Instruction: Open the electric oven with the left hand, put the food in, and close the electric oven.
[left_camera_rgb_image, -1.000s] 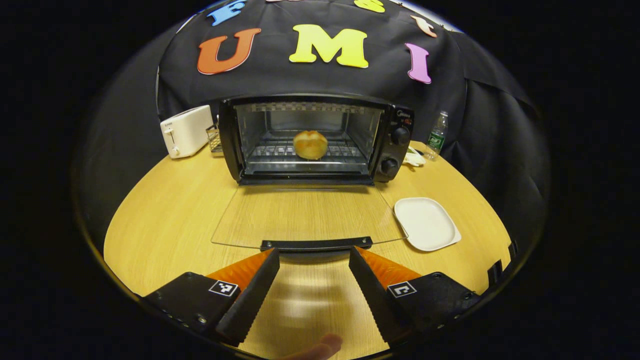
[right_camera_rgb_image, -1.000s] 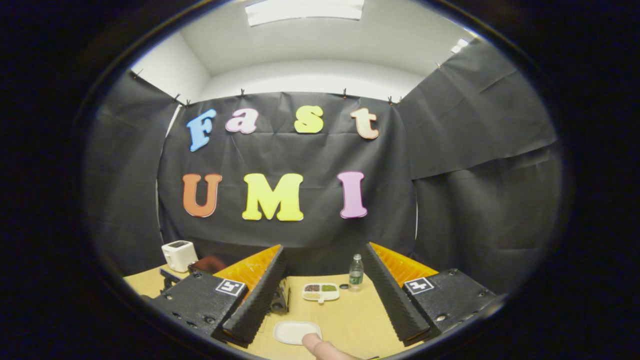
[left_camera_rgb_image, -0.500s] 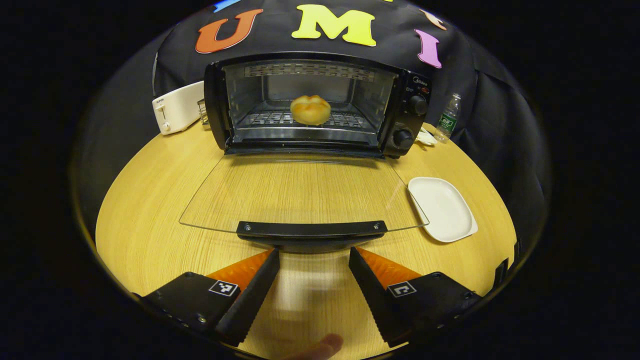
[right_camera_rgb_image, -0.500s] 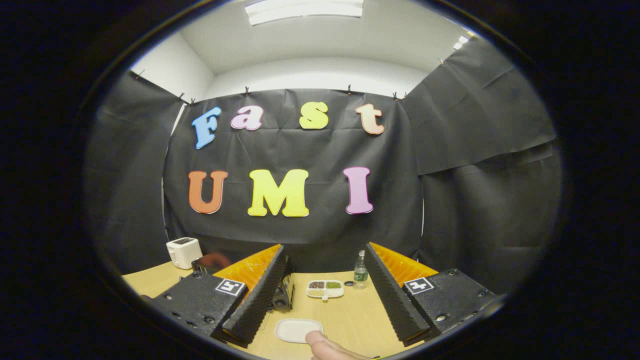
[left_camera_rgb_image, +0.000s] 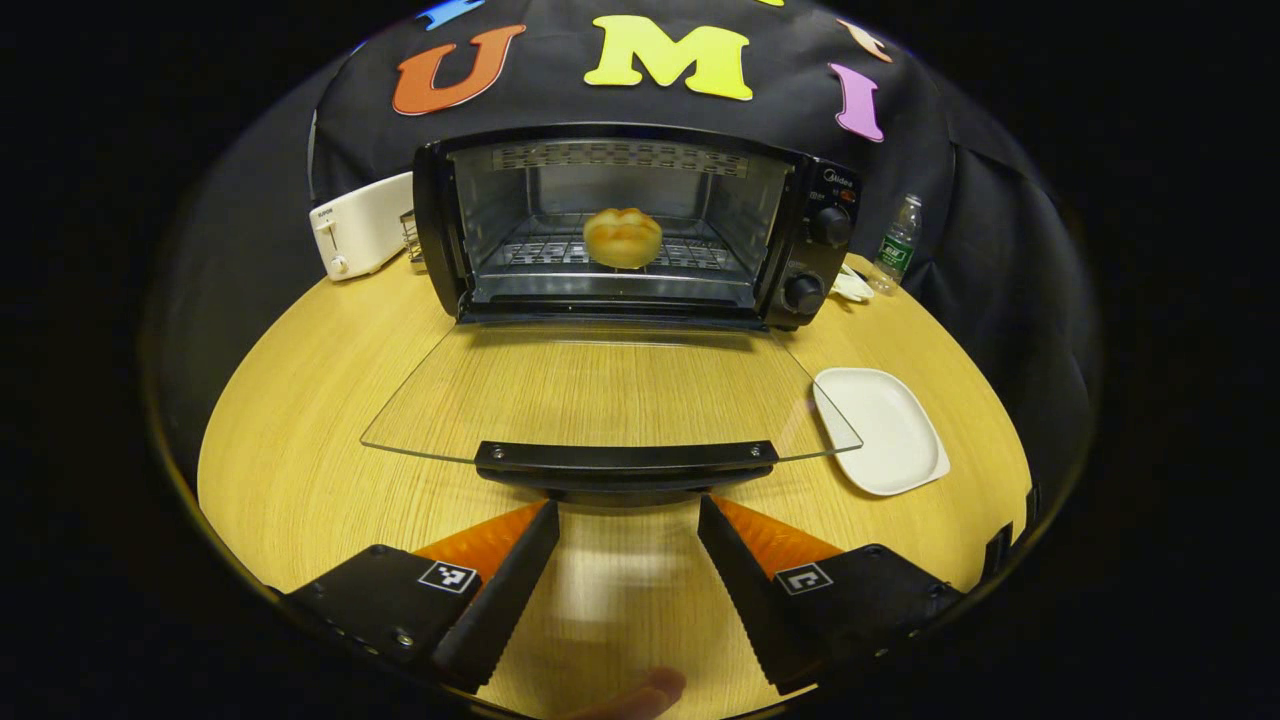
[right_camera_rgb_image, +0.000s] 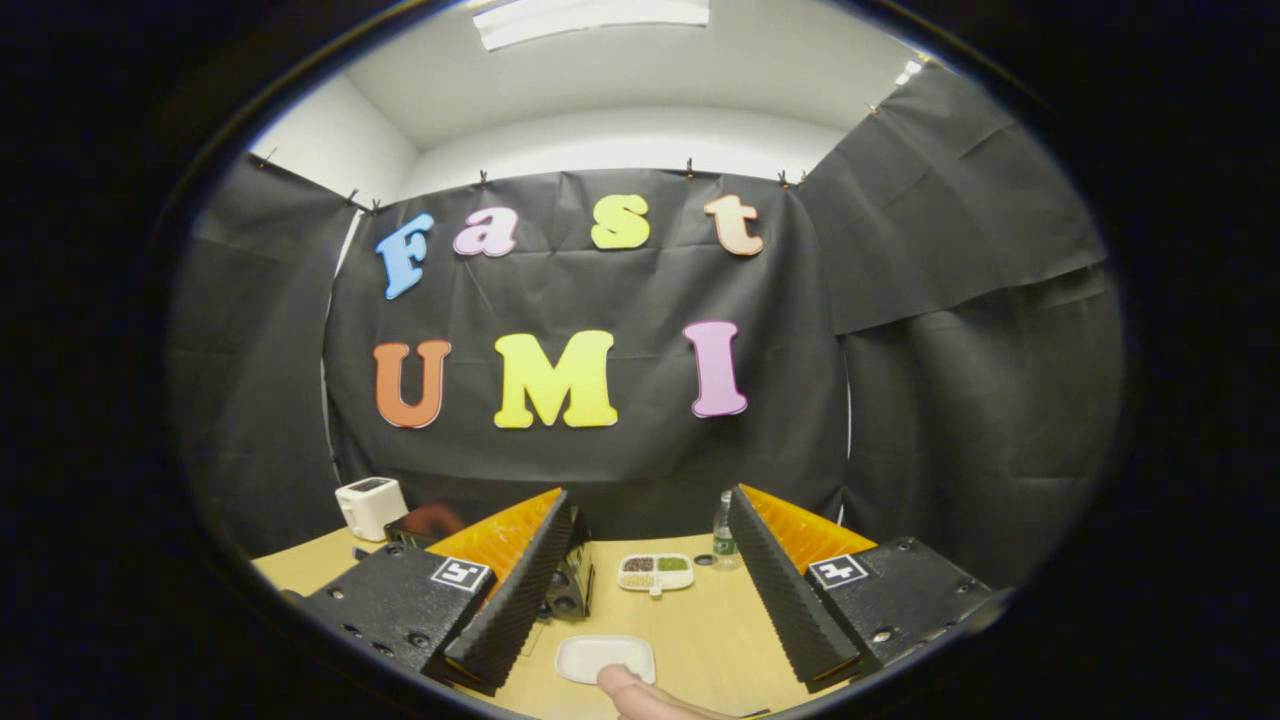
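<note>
The left hand-held gripper (left_camera_rgb_image: 628, 520), jaws spread and empty, has closed in on the door handle (left_camera_rgb_image: 627, 458); bun (left_camera_rgb_image: 622, 237) inside, closing remains.

count: 1 oven (left_camera_rgb_image: 640, 225), 1 bun (left_camera_rgb_image: 622, 237) inside it, 2 knobs (left_camera_rgb_image: 828, 226) on its panel, 1 toaster (left_camera_rgb_image: 358, 238), 1 white plate (left_camera_rgb_image: 882, 430), 1 water bottle (left_camera_rgb_image: 897, 243), 1 divided snack dish (right_camera_rgb_image: 655, 572), 1 wire rack (left_camera_rgb_image: 411, 232), 2 grippers (left_camera_rgb_image: 628, 520).
</note>
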